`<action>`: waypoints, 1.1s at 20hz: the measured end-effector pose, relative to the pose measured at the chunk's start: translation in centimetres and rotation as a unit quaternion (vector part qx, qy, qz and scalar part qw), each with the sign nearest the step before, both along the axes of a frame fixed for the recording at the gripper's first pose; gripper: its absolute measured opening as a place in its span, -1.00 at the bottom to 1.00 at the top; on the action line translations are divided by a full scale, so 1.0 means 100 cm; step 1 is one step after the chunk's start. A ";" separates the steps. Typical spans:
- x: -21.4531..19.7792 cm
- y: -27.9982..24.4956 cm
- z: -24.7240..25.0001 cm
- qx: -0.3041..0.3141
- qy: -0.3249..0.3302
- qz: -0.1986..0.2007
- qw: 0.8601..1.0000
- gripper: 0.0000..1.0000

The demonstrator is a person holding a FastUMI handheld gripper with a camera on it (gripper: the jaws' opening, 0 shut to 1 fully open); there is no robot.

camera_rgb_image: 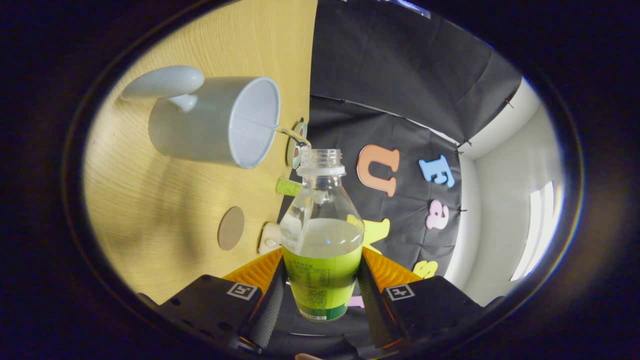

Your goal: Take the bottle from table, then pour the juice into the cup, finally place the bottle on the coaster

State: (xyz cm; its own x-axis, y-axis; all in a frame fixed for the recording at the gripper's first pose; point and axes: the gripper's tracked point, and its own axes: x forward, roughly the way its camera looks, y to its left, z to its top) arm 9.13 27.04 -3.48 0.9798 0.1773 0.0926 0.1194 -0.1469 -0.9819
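Bottle (322, 235) between fingers (267, 310), cup (215, 120) beyond

Gripper (320, 295): both black fingers press on the green-labelled lower body of a clear plastic bottle (321, 235), one on each side. Bottle uncapped and tipped toward the cup, clear liquid inside. A thin stream of liquid (292, 135) runs from the bottle mouth to the rim of a pale grey ceramic cup (215, 120) with a rounded handle, standing on the light wooden table (150, 210). A round brown coaster (231, 228) lies bare on the table, near the fingers, apart from the cup.
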 end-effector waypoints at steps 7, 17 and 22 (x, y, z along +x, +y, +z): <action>-0.001 0.003 0.001 -0.011 -0.002 0.002 1.000 0.56; 0.001 0.003 0.004 -0.024 -0.011 0.004 1.000 0.56; 0.000 0.003 0.006 -0.036 -0.017 0.005 0.999 0.56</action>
State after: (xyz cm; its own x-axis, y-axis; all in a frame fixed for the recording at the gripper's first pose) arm 9.09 27.35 -2.86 0.9746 0.1941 0.1121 0.1539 -0.2159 -0.9642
